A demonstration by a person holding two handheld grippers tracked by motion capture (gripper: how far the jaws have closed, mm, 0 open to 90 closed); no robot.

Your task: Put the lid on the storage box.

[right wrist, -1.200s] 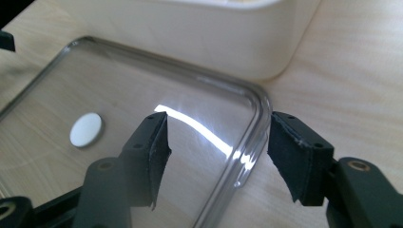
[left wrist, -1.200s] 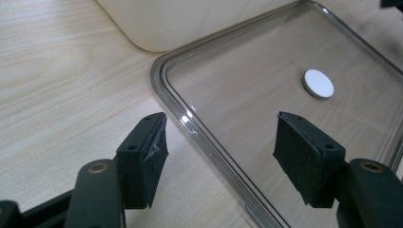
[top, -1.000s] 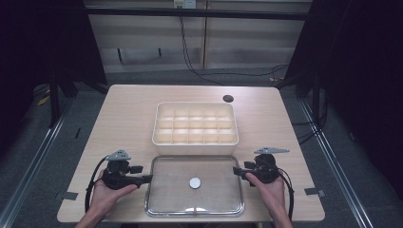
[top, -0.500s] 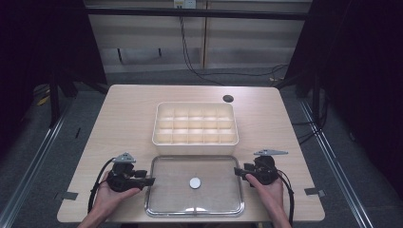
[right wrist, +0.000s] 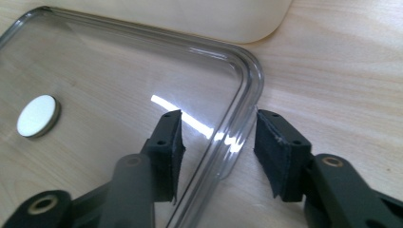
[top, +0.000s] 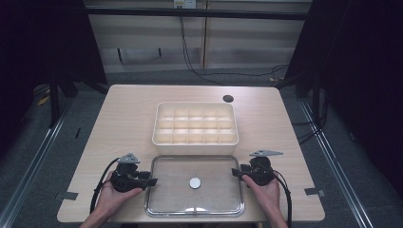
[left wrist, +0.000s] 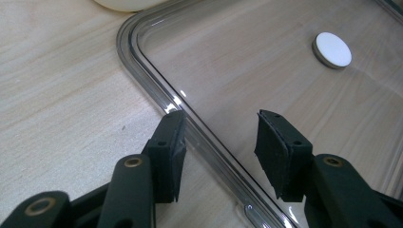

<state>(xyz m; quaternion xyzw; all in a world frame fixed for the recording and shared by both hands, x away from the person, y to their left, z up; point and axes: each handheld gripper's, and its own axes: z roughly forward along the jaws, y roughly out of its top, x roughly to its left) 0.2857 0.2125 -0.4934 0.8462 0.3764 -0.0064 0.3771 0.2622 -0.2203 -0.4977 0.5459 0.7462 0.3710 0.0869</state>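
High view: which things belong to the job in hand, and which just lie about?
In the job:
clear lid, rim between open jaws
left gripper
right gripper
compartment box, probably

Lying about:
dark hole in the table
tape marks

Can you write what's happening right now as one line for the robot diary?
left claw: open, straddling clear lid left rim | right claw: open, straddling right rim | lid: flat on table, before divided box
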